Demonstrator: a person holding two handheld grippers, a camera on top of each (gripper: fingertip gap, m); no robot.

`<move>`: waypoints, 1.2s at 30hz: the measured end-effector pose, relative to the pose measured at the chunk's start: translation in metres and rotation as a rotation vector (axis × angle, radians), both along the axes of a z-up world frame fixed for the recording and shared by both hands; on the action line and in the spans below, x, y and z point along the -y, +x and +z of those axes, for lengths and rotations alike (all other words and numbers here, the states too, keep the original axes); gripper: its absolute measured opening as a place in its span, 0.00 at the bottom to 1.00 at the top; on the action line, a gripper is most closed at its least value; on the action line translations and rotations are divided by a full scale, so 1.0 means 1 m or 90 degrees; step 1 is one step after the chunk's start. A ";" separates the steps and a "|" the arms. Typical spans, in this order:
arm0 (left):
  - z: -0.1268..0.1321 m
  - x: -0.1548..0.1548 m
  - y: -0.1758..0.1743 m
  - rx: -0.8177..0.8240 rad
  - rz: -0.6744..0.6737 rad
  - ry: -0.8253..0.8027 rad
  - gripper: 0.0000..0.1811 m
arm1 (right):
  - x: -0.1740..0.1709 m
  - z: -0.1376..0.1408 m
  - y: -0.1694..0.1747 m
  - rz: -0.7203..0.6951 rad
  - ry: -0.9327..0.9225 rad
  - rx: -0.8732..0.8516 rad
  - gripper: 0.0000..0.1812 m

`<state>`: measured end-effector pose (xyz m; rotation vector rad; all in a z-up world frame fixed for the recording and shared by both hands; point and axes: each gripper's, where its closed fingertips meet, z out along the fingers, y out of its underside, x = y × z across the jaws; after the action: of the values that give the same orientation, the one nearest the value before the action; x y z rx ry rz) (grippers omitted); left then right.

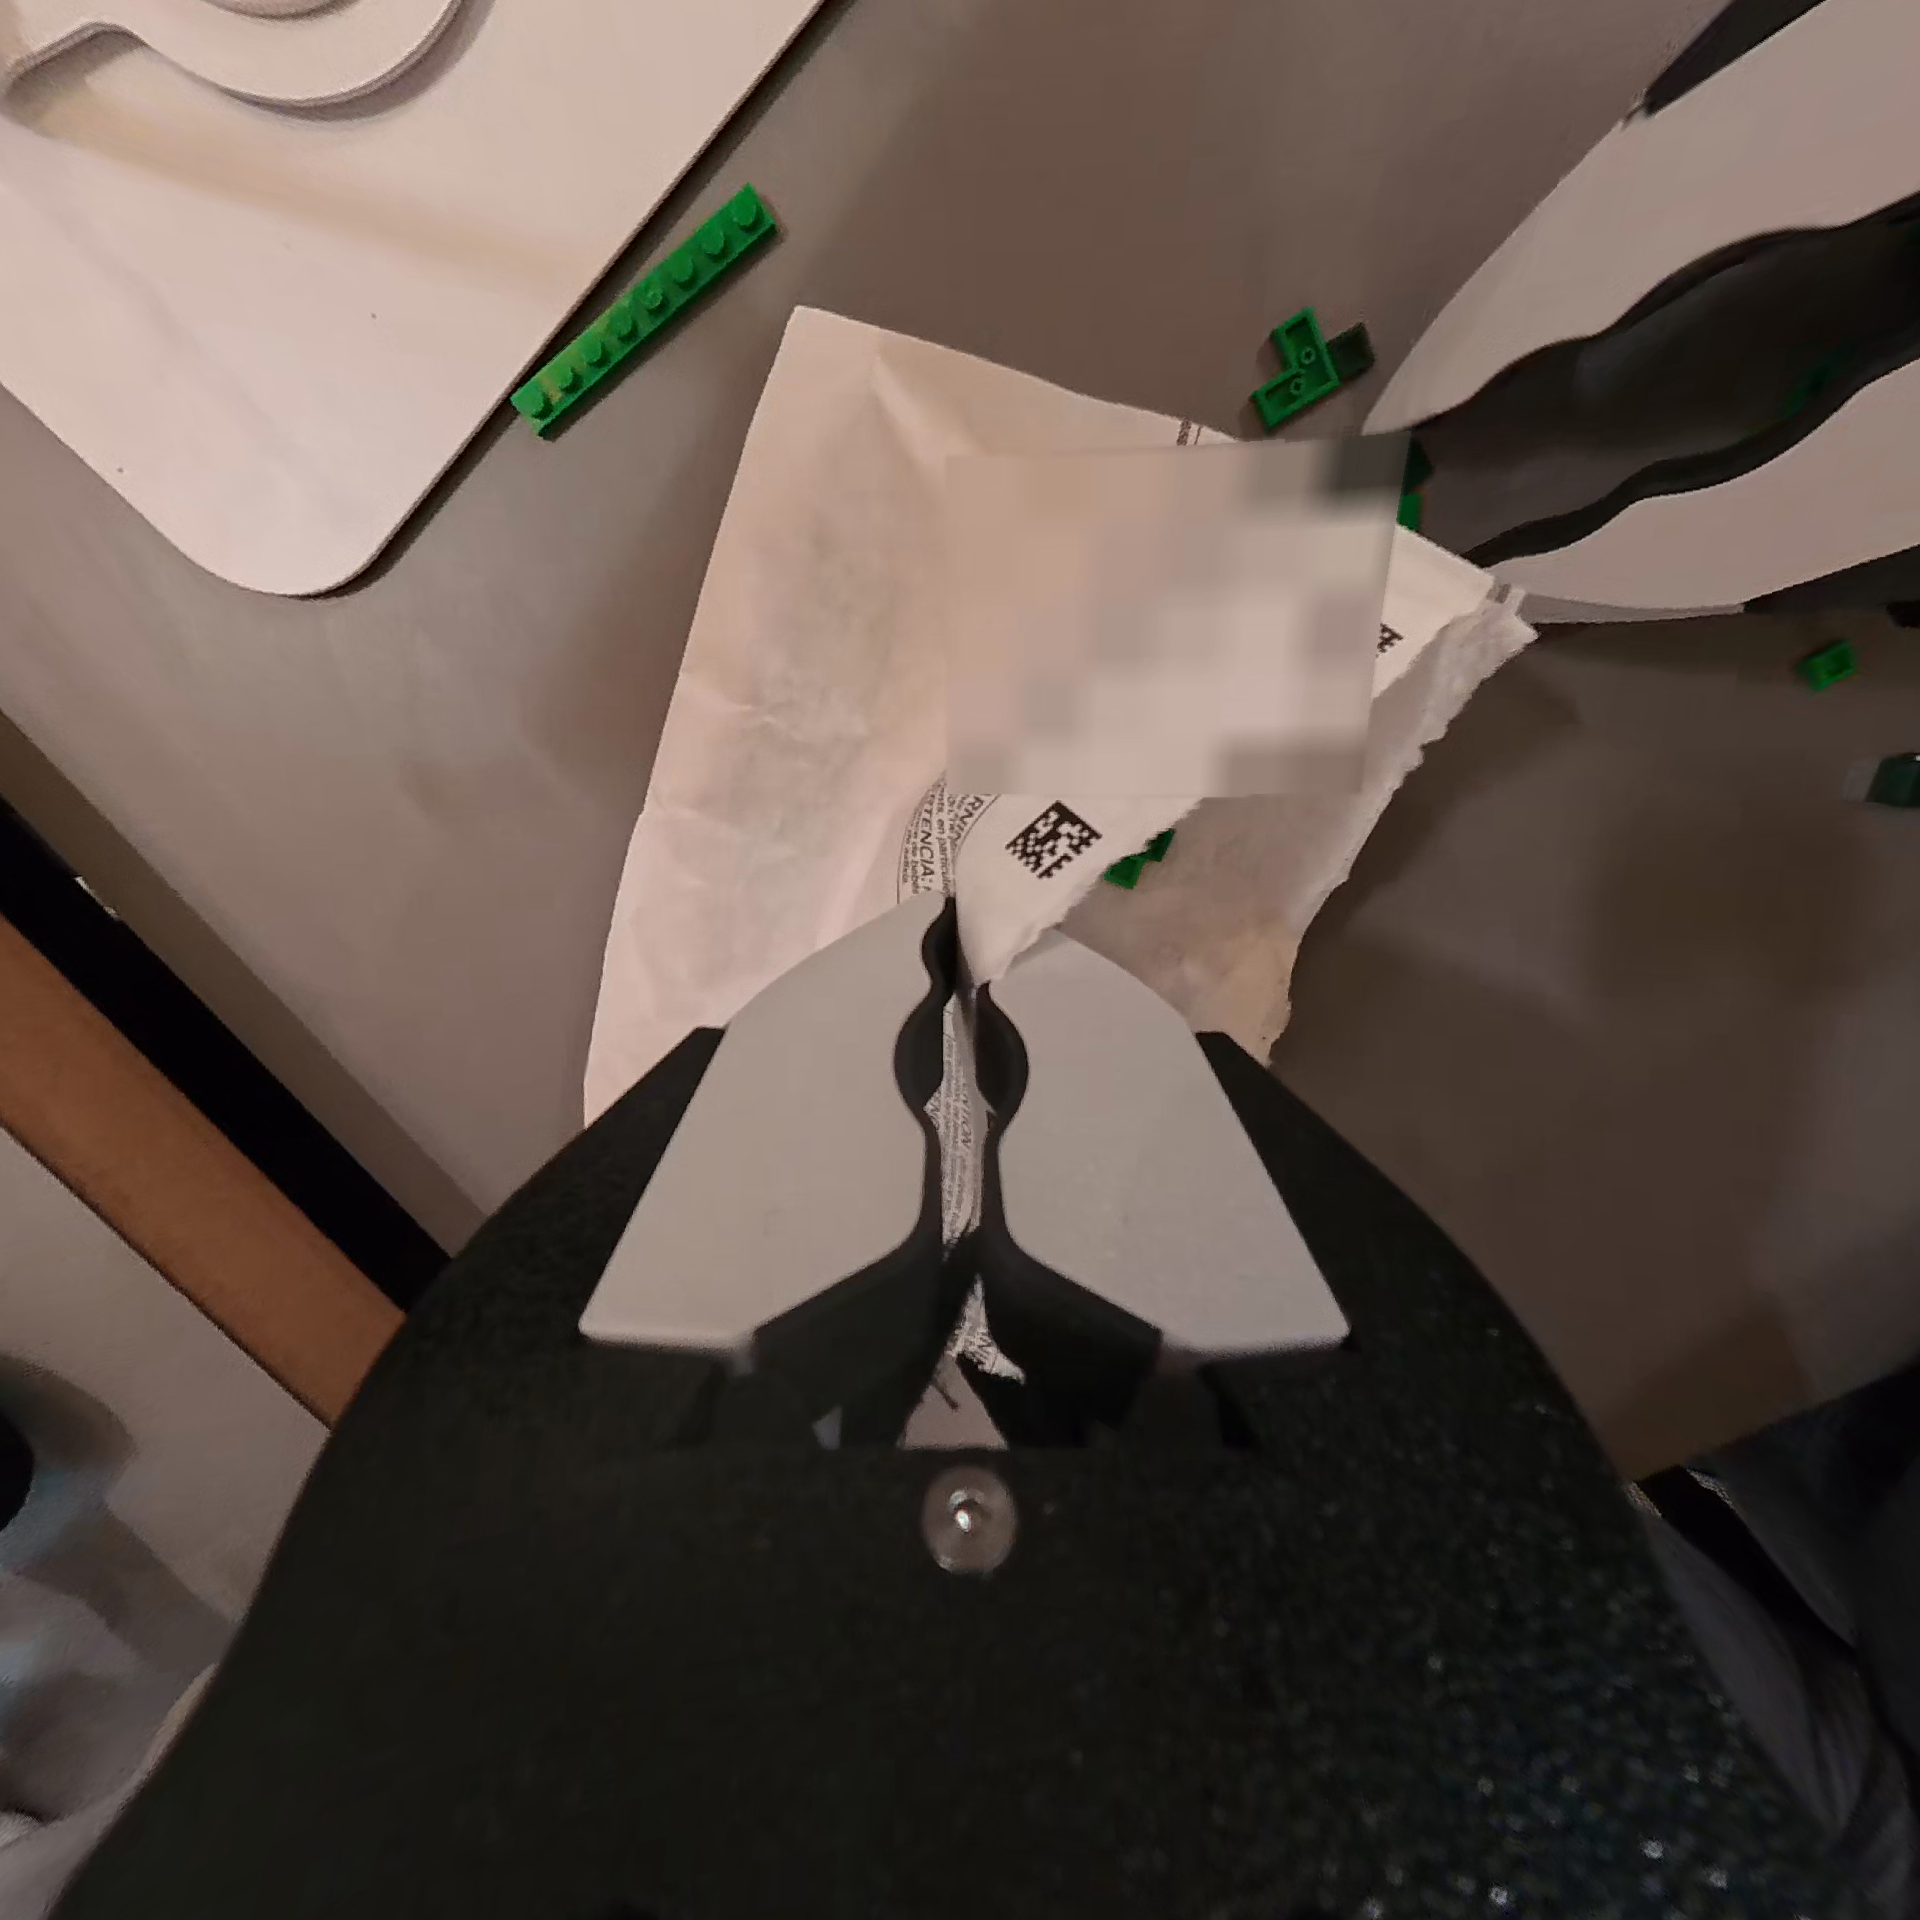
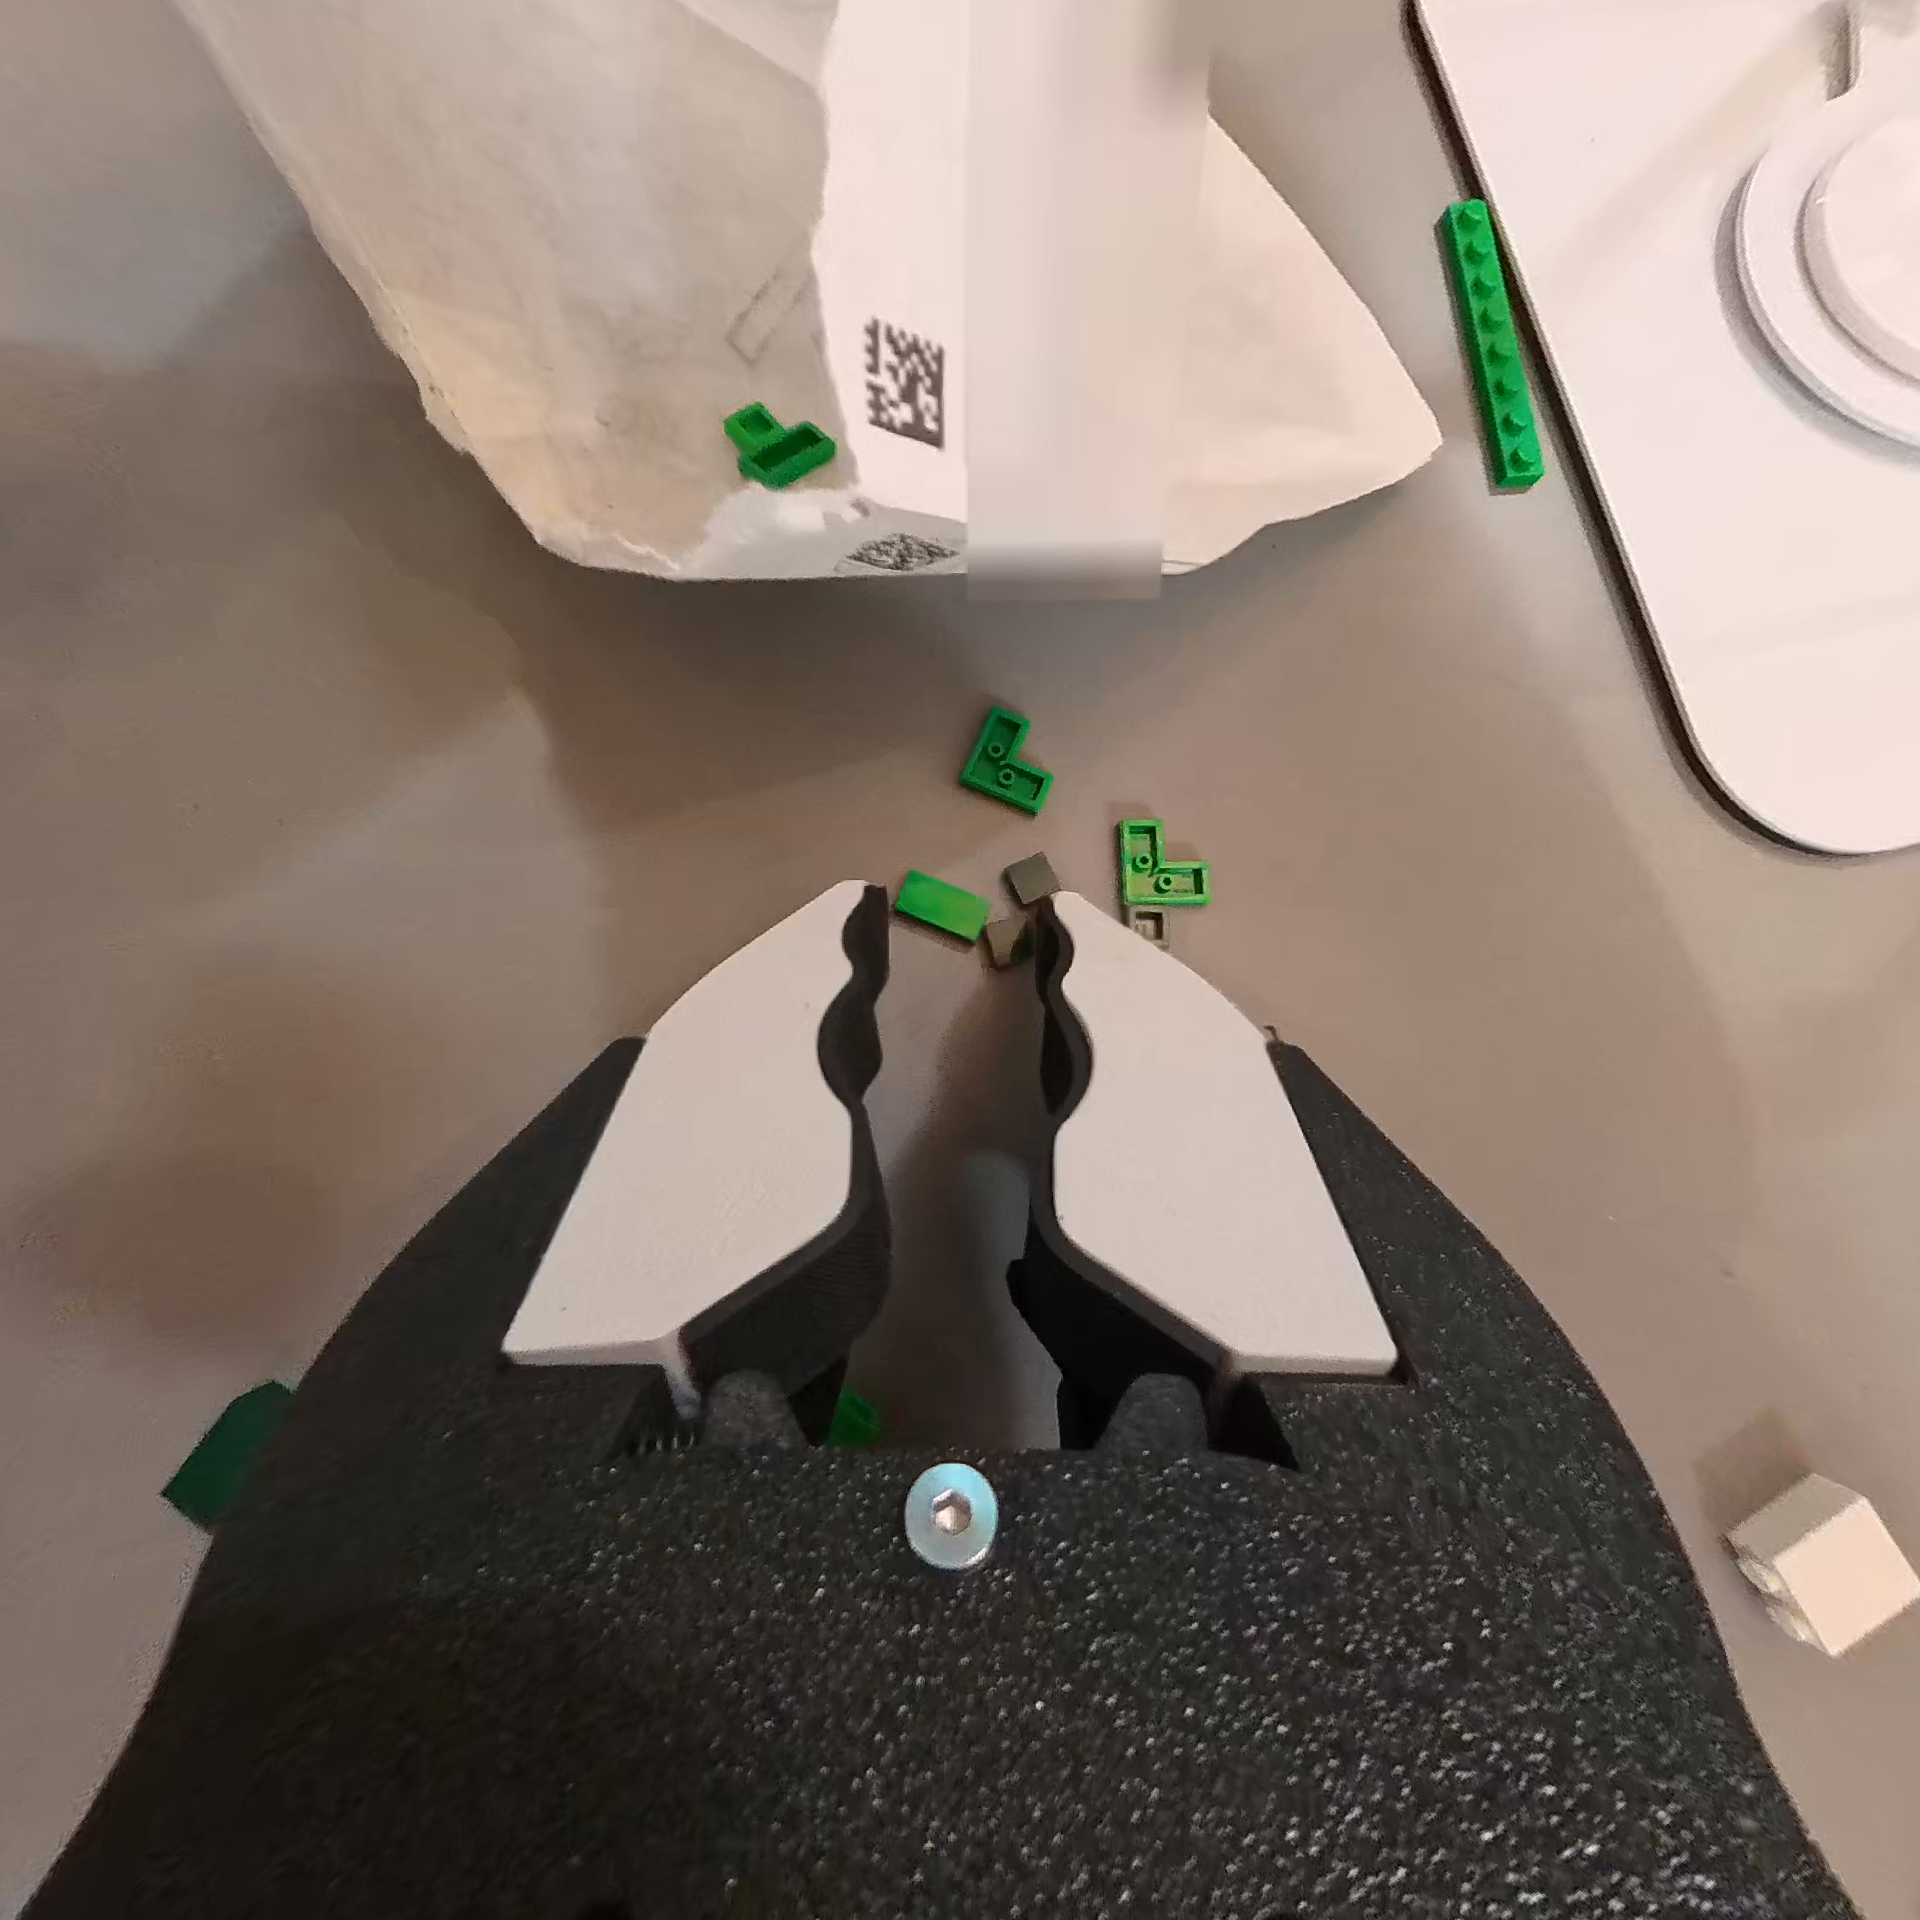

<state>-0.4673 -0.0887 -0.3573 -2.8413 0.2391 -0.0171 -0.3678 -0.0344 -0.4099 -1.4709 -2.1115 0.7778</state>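
My left gripper is shut on the torn edge of a white paper bag and holds its mouth up off the grey table. A small green piece shows inside the opening; it also shows in the right wrist view. My right gripper is open and empty, low over the table in front of the bag. A green flat tile and two small grey pieces lie at its fingertips. Two green L-shaped plates lie just beyond. The right gripper also shows in the left wrist view.
A long green studded plate lies along the edge of a white board. A white cube sits at the right, a dark green piece at the left. The table edge runs at lower left. My right gripper's tips are some 12 cm from the dark green piece.
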 end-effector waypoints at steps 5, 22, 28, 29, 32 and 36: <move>0.000 -0.001 0.003 0.001 -0.008 0.000 0.00 | 0.005 0.000 -0.001 0.016 0.013 -0.005 0.09; -0.001 -0.004 0.007 -0.005 -0.018 -0.005 0.00 | 0.043 0.071 -0.006 0.079 -0.008 -0.145 0.09; 0.004 -0.005 0.015 -0.012 -0.038 0.001 0.00 | 0.065 0.058 -0.033 0.108 0.099 -0.175 0.09; 0.005 -0.005 0.016 -0.014 -0.040 0.004 0.00 | 0.064 0.056 -0.036 0.104 0.115 -0.177 0.10; 0.006 -0.005 0.016 -0.017 -0.040 0.004 0.00 | 0.067 0.055 -0.038 0.103 0.115 -0.185 0.14; 0.005 -0.003 0.014 -0.014 -0.037 0.002 0.00 | 0.062 0.065 -0.027 0.101 0.109 -0.202 0.14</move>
<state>-0.4530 -0.0854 -0.3519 -2.8326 0.3273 0.0029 -0.3948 -0.0969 -0.3445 -1.0266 -2.0103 0.8061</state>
